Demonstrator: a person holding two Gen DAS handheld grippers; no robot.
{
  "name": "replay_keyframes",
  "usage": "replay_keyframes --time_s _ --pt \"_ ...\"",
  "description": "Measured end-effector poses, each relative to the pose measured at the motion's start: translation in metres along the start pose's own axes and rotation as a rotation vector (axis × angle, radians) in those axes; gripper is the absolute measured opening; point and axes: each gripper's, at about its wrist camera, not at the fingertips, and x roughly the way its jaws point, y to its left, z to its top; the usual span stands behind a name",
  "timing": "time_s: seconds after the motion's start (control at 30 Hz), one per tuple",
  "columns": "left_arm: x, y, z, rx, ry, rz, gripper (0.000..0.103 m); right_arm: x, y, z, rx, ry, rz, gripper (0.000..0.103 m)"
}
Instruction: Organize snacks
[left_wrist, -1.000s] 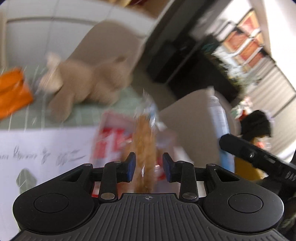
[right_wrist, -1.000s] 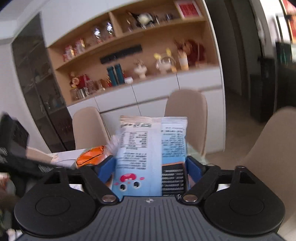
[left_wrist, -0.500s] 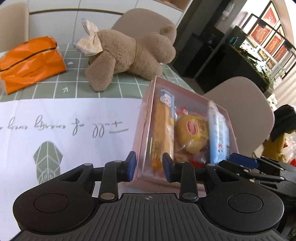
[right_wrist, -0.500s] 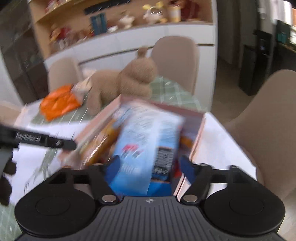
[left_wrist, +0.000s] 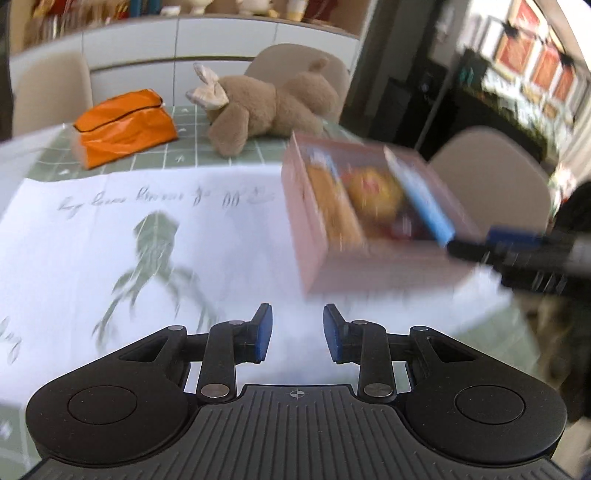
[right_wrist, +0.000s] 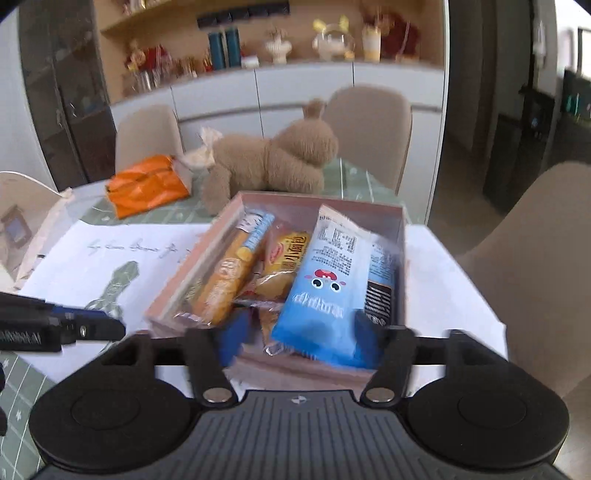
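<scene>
**A:** Where's the blue snack packet now?

**B:** In the pink box, along its right side, next to a round yellow bun packet and a long orange bar by the left wall. Its near end juts out over the front rim, between the fingers of the right tongs.

**A:** Gripped?

**B:** I'd say not. Those jaws are opening, and the left pad stands clear of the wrapper; the right pad is close against its edge, though blur hides whether it touches. I read it as the release at the end of a placing step.

**A:** And the left tongs?

**B:** Narrowly parted, nothing between them, hanging over the white printed sheet to the left of the box.

**A:** The next move?

**B:** Probably drawing the right tongs back towards the person without snagging the wrapper, since the packet overhangs and could be dragged out. A push deeper may be needed so that it lies flat.

**A:** Room to work?

**B:** The box sits near the desk edge on the right, with a chair just beyond, so little margin there. Behind the box lies a plush bear, close to the back wall, and an orange pouch further left. The open space is over the sheet, on the left.
</scene>
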Motion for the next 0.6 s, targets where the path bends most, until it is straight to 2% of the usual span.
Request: replay_keyframes --time_s 0.07,0.2,0.23,0.3,0.37,0.47,0.53,0.6 --pt "-0.004 -0.01 -0.028 0.033 0.005 0.034 0.034 -0.018 0.004 -0.017 -0.01 -0.017 -0.007 0.08" --pt "0.002 -0.025 -0.072 0.017 0.01 0.056 0.036 -0.033 0.017 -0.064 -0.017 0.063 0.022 0.08" --pt "-0.002 -0.028 -0.081 0.023 -0.033 0.063 0.036 -0.034 0.022 -0.077 -0.029 0.08 0.016 0.08" --pt "-0.003 -0.036 -0.089 0.045 -0.063 0.072 0.038 -0.034 0.028 -0.098 -0.041 0.113 -0.006 0.08" --pt "-0.003 -0.042 -0.092 0.067 -0.075 0.065 0.049 -0.031 0.027 -0.113 -0.006 0.142 -0.021 0.081" --pt "0.0 -0.051 -0.096 0.108 -0.095 0.046 0.067 -0.033 0.029 -0.128 0.008 0.095 -0.089 0.088" --pt "0.002 -0.055 -0.097 0.117 -0.105 0.05 0.071 -0.03 0.03 -0.133 0.016 0.077 -0.156 0.103" --pt "0.003 -0.059 -0.1 0.117 -0.118 0.07 0.071 -0.029 0.022 -0.135 0.079 0.068 -0.18 0.103"
